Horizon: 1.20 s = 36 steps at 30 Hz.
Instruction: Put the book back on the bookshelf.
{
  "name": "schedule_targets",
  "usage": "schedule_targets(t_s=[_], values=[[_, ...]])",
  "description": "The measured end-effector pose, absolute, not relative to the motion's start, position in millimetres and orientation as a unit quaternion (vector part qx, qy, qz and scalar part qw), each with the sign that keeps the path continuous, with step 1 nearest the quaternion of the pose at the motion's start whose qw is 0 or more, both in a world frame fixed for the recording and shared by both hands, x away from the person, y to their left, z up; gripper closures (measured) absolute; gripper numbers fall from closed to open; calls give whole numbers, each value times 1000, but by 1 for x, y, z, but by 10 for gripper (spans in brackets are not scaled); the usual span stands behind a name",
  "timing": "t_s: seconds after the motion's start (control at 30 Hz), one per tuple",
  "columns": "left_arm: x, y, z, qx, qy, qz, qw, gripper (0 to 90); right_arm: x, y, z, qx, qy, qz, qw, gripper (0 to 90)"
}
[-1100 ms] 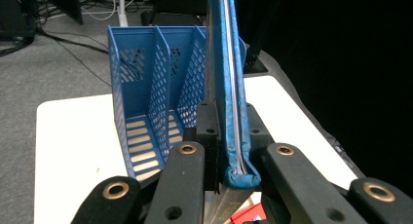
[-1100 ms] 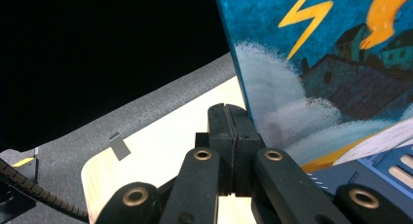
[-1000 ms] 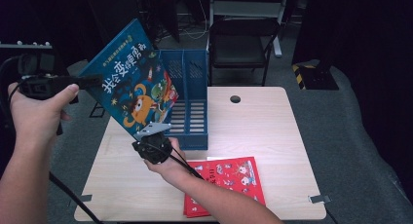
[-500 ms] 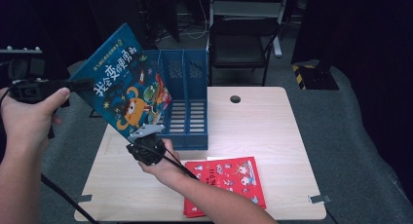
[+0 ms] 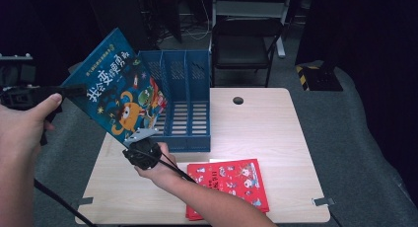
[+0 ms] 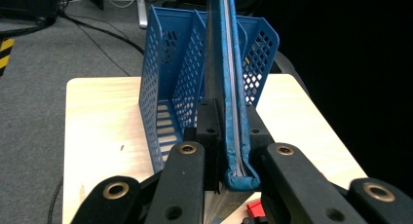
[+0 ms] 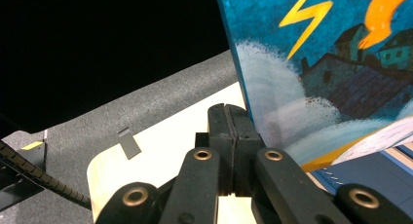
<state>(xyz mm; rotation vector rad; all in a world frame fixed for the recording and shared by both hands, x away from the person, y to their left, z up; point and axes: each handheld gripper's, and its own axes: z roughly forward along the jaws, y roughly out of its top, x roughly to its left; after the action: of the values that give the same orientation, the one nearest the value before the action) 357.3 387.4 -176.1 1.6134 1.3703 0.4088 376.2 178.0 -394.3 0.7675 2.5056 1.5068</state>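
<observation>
Done: large blue picture book (image 5: 116, 91) is clamped by left gripper (image 6: 229, 151), lifted beside blue 3-slot plastic file rack (image 5: 185, 106).
Right gripper (image 7: 228, 136): clenched, nothing seen gripped.
Left: book slotted into rack.

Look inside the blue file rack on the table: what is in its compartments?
The file rack shows bare slatted floors in the middle and right compartments, with nothing in them. The blue book, held up in front, covers most of the left compartment, so its contents cannot be seen.

Red book (image 5: 229, 187) flat on table (image 5: 276, 133); chair (image 5: 241, 54) behind.
</observation>
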Motion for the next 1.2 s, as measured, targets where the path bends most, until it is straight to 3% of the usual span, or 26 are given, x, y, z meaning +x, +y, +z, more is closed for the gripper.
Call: schedule_targets(t_s=[1.2], values=[[381,380,-178,641,593,182,452,829,417,179,-400,272,824,495,51,900]])
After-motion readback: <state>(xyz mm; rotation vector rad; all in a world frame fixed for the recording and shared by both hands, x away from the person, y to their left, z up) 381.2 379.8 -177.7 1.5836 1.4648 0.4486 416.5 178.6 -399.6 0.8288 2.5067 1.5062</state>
